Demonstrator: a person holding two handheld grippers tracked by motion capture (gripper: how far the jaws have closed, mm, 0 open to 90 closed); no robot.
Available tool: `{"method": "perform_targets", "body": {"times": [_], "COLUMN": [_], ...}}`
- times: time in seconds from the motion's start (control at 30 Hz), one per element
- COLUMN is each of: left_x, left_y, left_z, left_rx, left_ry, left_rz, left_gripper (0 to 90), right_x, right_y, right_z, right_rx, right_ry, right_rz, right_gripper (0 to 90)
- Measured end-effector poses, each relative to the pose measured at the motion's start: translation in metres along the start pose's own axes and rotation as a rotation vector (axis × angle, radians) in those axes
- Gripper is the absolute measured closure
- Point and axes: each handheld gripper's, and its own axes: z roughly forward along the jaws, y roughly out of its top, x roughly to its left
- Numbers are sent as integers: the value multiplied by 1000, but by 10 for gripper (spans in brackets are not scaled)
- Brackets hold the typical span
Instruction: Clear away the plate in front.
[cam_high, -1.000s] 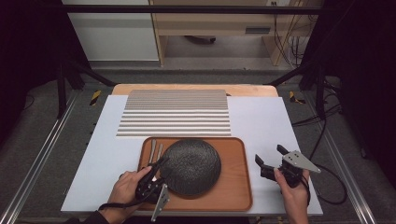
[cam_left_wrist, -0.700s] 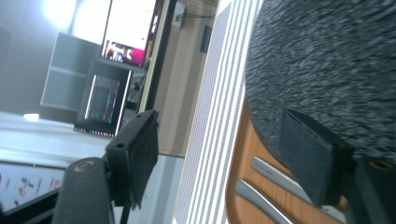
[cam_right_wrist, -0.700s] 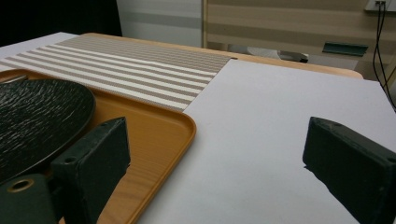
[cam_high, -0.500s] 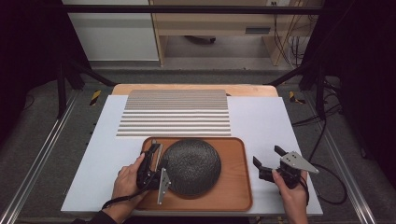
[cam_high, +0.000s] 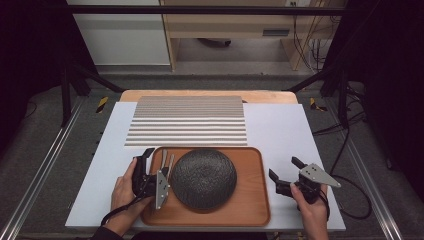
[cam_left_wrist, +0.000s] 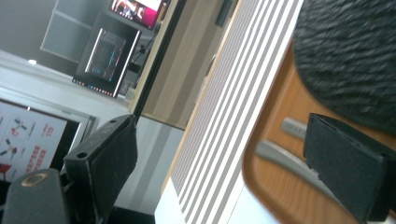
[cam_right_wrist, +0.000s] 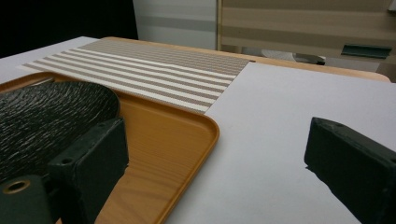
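A brown wooden tray (cam_high: 250, 210) lies at the table's near edge with a dark textured plate (cam_high: 203, 178) upside down on it. Two grey cutlery pieces (cam_high: 167, 163) lie on the tray left of the plate, their handles (cam_left_wrist: 276, 154) blurred in the left gripper view. My left gripper (cam_high: 156, 161) straddles the tray's left rim beside them. Its jaws have just been opening and stand open (cam_left_wrist: 224, 156) with nothing pressed between them. My right gripper (cam_high: 285, 168) hovers open right of the tray, over white board (cam_right_wrist: 215, 158).
A grey-and-white striped mat (cam_high: 187, 121) lies beyond the tray on the white board (cam_high: 285, 130). The wooden tabletop's far edge (cam_high: 270, 96) shows behind it. Metal rails and cables run along the dark floor on both sides.
My left gripper has shifted left and slightly away along the tray's left side, and its jaws have spread wider. The right gripper has stayed put.
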Motion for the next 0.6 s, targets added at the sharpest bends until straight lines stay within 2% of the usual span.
{"method": "perform_targets", "body": {"times": [0.13,0.3,0.4,0.47,0.6], "left_x": [9,25,31,34,41], "left_y": [-15,-33,-43,-49,-58], "left_z": [-4,-8,-7,-6,-9], "left_rx": [15,40,61,76,58], "left_ry": [3,22,32,38,47], "left_rz": [-50,-175,-235,-252,-331], "left_gripper": [75,65,52,41,41], "right_x": [1,1,0,0,0], "right_y": [0,1,1,1,1], "right_z": [1,0,0,0,-1], "right_rx": [3,1,2,2,0], "right_ry": [-4,-8,-10,-11,-12], "right_rz": [-6,-5,-4,-5,-8], "right_gripper": [64,64,64,64,64]}}
